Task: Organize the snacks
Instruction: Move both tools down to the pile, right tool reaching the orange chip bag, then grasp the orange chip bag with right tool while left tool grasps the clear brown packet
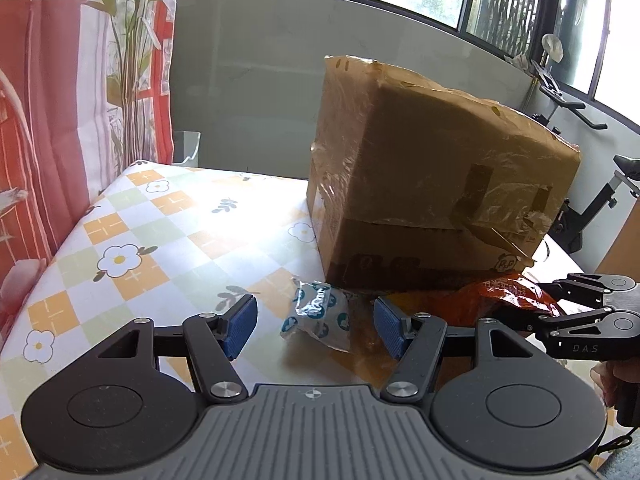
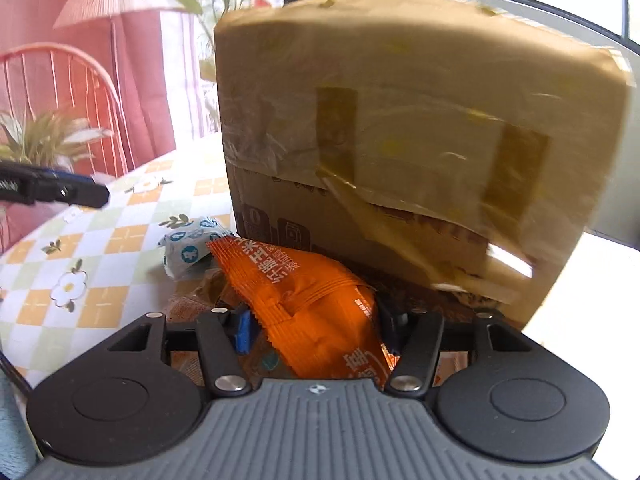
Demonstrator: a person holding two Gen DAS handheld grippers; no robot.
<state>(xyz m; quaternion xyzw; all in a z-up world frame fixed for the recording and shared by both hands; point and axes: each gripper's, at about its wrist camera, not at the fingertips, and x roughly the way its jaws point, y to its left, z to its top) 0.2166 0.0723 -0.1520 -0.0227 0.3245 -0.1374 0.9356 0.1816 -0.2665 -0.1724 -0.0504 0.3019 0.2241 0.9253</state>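
A small white snack packet with blue print (image 1: 318, 316) lies on the flowered tablecloth (image 1: 152, 236), just ahead of my open, empty left gripper (image 1: 316, 326). It also shows in the right wrist view (image 2: 188, 250). My right gripper (image 2: 312, 328) is shut on an orange snack bag (image 2: 304, 300), held close to the front of a taped cardboard box (image 2: 400, 140). In the left wrist view the orange bag (image 1: 496, 300) and the right gripper (image 1: 560, 304) are at the right, beside the box (image 1: 432, 176).
A brown wrapper (image 2: 208, 284) lies on the table under the orange bag. A red curtain (image 1: 48, 120) hangs at the left. An exercise bike (image 1: 600, 200) stands behind the table at the right. Windows run along the back wall.
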